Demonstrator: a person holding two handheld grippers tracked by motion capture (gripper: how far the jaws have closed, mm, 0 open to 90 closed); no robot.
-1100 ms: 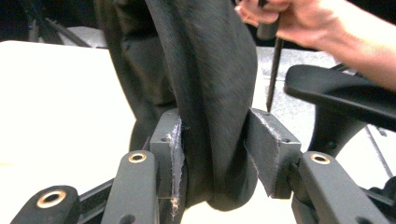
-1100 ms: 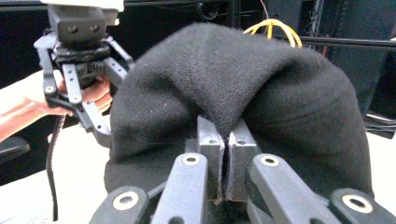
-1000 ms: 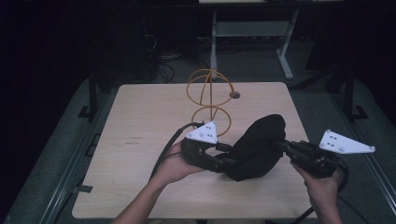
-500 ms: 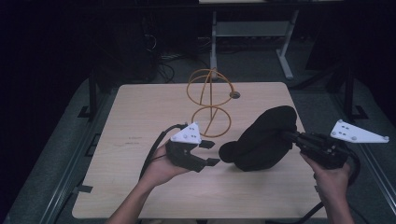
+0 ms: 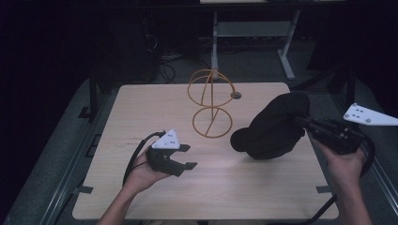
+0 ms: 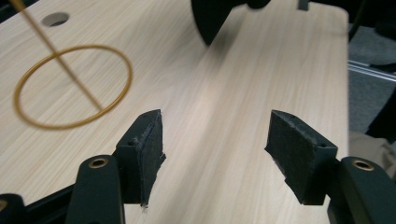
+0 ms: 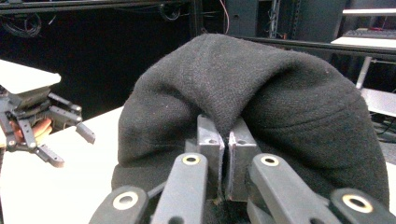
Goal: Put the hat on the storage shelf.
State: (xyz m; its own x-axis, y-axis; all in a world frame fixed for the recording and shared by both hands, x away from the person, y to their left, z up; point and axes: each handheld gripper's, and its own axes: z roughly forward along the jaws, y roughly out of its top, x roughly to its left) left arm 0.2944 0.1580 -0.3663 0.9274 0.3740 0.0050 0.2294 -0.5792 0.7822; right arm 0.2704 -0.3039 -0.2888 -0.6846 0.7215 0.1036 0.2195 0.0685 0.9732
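A black fleece cap [image 5: 274, 127] hangs over the right part of the table, its brim pointing left, and my right gripper [image 5: 302, 122] is shut on its fabric. In the right gripper view the cap [image 7: 261, 107] bulges over the pinched pads [image 7: 209, 147]. My left gripper [image 5: 187, 157] is low over the table's front left, apart from the cap. Its jaws have just been opening and stand wide with nothing between the pads [image 6: 149, 151]. An orange wire stand [image 5: 211, 105] of rings on a rod rises at the table's middle back.
The light wooden table [image 5: 155, 108] has a round hole [image 5: 235, 95] near the stand. The stand's base ring [image 6: 70, 86] lies left of my left jaws. Dark floor, cables and a white desk frame [image 5: 253, 33] lie beyond the far edge.
My left gripper let go of the cap, drew back to the left and down, and opened. The right gripper carried the cap up and to the right.
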